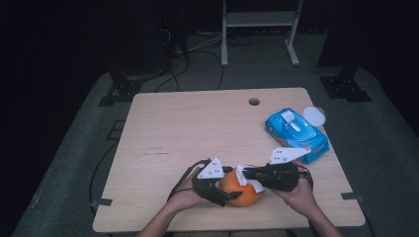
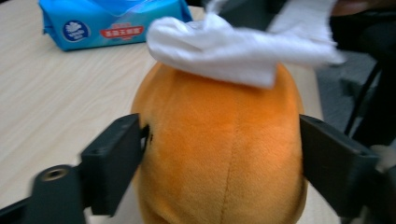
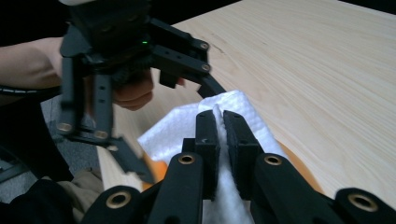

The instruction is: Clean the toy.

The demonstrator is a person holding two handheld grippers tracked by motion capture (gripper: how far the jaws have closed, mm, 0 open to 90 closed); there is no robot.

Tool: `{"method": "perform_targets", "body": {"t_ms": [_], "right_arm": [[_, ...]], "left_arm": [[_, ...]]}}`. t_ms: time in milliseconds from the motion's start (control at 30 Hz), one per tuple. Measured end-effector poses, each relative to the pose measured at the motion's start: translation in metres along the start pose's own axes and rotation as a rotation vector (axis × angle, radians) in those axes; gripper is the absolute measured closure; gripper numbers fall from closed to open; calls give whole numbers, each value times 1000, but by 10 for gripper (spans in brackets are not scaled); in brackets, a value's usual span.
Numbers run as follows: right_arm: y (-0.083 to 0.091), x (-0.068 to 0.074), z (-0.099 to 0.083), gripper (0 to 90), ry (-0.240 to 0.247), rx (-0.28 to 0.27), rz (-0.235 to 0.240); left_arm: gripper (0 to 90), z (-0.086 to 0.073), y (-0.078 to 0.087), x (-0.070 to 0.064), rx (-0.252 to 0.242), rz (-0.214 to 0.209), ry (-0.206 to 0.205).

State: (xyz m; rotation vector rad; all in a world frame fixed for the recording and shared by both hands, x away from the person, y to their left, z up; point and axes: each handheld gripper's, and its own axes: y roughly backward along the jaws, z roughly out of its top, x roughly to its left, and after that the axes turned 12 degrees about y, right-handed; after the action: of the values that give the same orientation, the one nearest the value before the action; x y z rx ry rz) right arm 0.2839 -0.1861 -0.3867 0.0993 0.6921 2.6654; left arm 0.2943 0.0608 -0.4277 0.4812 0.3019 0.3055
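Reading labels first: I find a blue wipes pack point(image 2: 112, 23) at the table's right side, soft plastic film with a round white logo and a red-and-white label strip; the print on it is too small and blurred for me to read, though it may be Chinese characters. In the high view its flip lid stands open, and a round white disc point(image 1: 314, 116) lies just beside its far corner.

My left gripper point(image 2: 219, 154) clamps an orange plush toy point(image 2: 224, 154) between its two black jaws, one pressed into each flank. The toy is rounded, egg-like, with short velvety pile and a faint seam running down its middle. It sits near the front edge of the table point(image 1: 197, 123), between the two hands.

My right gripper point(image 3: 221, 140) pinches a white wipe point(image 3: 243, 112) with its jaws drawn nearly together, the sheet gathered in the narrow gap. The wipe is thin and crumpled, with a fine embossed dot texture, and it lies draped across the toy's top, touching the plush.

The table is pale wood-grain laminate, matt, with rounded corners and a round cable hole point(image 1: 254, 101) near its far edge. Faint dark marks show on its left half.
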Motion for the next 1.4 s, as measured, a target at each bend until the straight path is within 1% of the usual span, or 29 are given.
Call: {"method": "perform_targets", "body": {"t_ms": [33,67,133,167,233,300,333,400,433,467,500,567,633,667,733,767,833,900,933,1033,1100,1133,1200,1267,1367,1400], "right_arm": [[1,-2,-2,840,-7,1,-4],[3,-6,-4,840,-16,2,-10],[7,-15,-10,840,-44,0,-23],[10,-18,-12,840,-59,3,-36],[11,-18,-12,841,-72,-5,-33],[10,-13,-8,840,-54,-8,-30],[8,-9,-5,839,-44,-12,-21],[3,1,1,839,-14,-19,10],[1,4,2,838,1,-11,10],[0,6,4,838,24,3,0],[0,6,4,839,33,8,-4],[3,1,2,839,19,8,-11],[9,-8,-5,839,-9,8,-32],[12,-12,-9,839,-26,10,-46],[17,-20,-15,839,-43,23,-77],[20,-25,-19,839,-64,26,-88],[21,-27,-20,840,-80,23,-88],[18,-23,-17,839,-65,22,-81],[16,-19,-14,839,-52,21,-76],[9,-7,-4,838,-5,13,-46],[8,-2,0,837,17,23,-44],[7,-1,1,837,22,27,-47],[9,-6,-2,838,9,16,-46],[12,-14,-8,838,-17,15,-53],[19,-30,-23,838,-80,30,-90],[20,-34,-27,838,-92,36,-99]], "left_arm": [[132,-1,0,1,-8,-12,9],[113,-2,-1,2,-5,-16,16],[116,-2,-2,3,-8,-20,20],[153,-3,-2,3,-11,-25,22],[203,-1,-1,2,-10,-3,7],[242,0,-2,1,-22,10,8],[252,-1,-3,0,-32,16,9],[269,-3,-3,0,-34,26,11],[274,-3,-3,0,-30,32,8],[279,-3,-2,1,-32,32,7],[283,-3,-1,2,-35,32,13],[292,-4,0,3,-39,32,22],[293,-4,0,4,-38,31,27],[293,-5,1,7,-42,26,41],[291,-6,2,11,-49,16,71],[287,-6,1,12,-55,12,83],[278,-5,1,13,-54,14,89],[268,-4,0,12,-50,22,86],[265,-3,-1,9,-46,31,79],[265,-2,-2,5,-42,39,60],[266,-2,-1,4,-39,41,54],[269,-3,-1,5,-43,35,58],[271,-4,0,7,-40,27,58],[270,-5,1,10,-31,16,56],[266,-8,3,15,-32,-3,69],[264,-9,4,17,-29,-5,72]]}}
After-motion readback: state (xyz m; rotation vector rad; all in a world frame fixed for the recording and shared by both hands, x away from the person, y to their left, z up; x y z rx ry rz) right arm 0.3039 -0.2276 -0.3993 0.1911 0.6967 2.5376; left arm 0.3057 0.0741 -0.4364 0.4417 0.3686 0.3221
